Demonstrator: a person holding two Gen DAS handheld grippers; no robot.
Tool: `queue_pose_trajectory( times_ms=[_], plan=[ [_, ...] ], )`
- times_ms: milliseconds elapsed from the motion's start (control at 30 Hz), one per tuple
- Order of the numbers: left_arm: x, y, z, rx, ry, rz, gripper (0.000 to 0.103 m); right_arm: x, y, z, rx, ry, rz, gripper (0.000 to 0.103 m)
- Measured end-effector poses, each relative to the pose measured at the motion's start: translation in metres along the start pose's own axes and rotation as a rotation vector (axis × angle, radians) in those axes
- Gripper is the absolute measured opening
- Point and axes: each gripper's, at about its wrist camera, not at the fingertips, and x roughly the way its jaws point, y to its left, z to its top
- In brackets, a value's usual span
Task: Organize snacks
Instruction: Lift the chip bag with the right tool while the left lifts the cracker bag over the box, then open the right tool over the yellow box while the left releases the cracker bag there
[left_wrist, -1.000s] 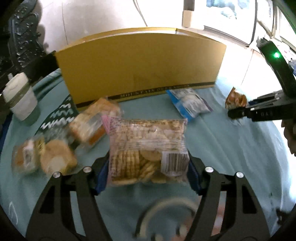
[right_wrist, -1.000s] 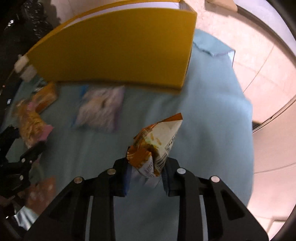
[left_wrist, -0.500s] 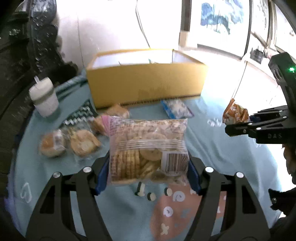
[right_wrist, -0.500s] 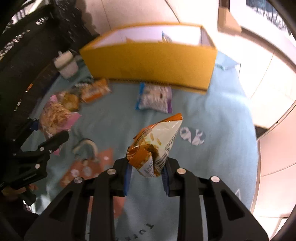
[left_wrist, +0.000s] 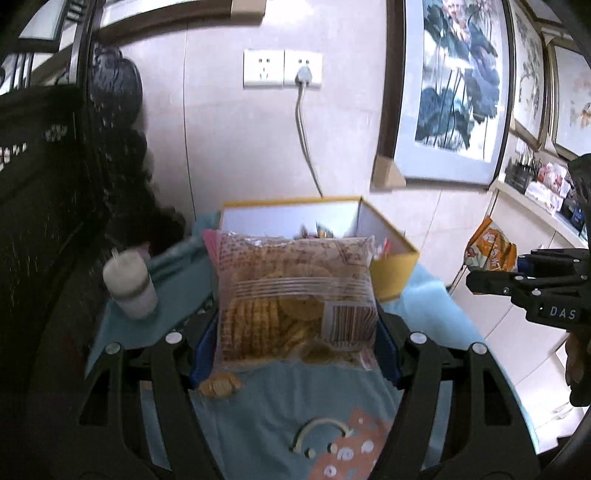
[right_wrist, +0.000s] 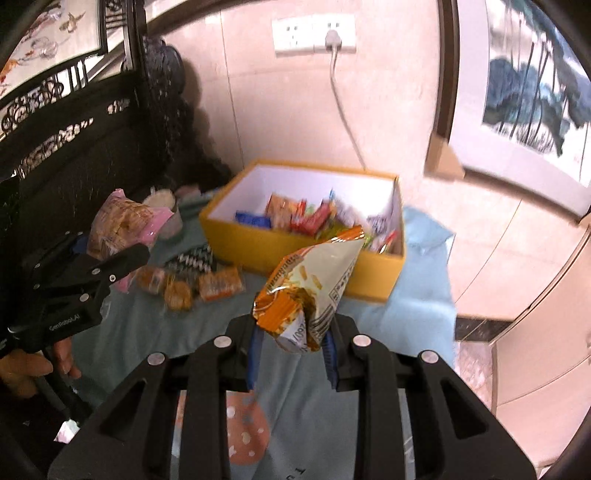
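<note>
My left gripper (left_wrist: 293, 339) is shut on a clear bag of round crackers (left_wrist: 295, 295), held up above the teal cloth. My right gripper (right_wrist: 291, 341) is shut on an orange-and-white snack packet (right_wrist: 310, 288); in the left wrist view that packet (left_wrist: 493, 249) shows at the right, clamped in the same gripper. The yellow box (right_wrist: 258, 245) with white inner walls stands open at the back of the table, with several wrapped snacks inside; in the left wrist view the cracker bag hides most of the box (left_wrist: 391, 273). In the right wrist view the crackers (right_wrist: 122, 221) appear at the left.
Three small orange snack packs (right_wrist: 192, 286) lie on the teal cloth (right_wrist: 417, 314) before the box. A white cup (left_wrist: 129, 288) stands at the left. A dark carved screen (right_wrist: 74, 147) rises on the left. A wall with sockets and a cable is behind. A hand (right_wrist: 26, 365) grips the left tool.
Both grippers have risen with their packets, and both views tilted up from the tabletop to show the wall. The box, seen from its side before, now shows its open top.
</note>
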Motion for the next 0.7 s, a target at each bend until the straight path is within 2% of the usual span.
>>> queue_pose_trajectory(
  times_ms=[467, 700],
  plan=[
    [0.024, -0.012, 0.058, 0.016, -0.030, -0.002, 0.071, -0.010, -0.018, 0.055, -0.004, -0.072, -0.061, 0.028],
    [0.047, -0.010, 0.103, 0.025, -0.069, 0.015, 0.071, 0.004, -0.024, 0.091, -0.033, -0.090, -0.069, 0.028]
  ],
)
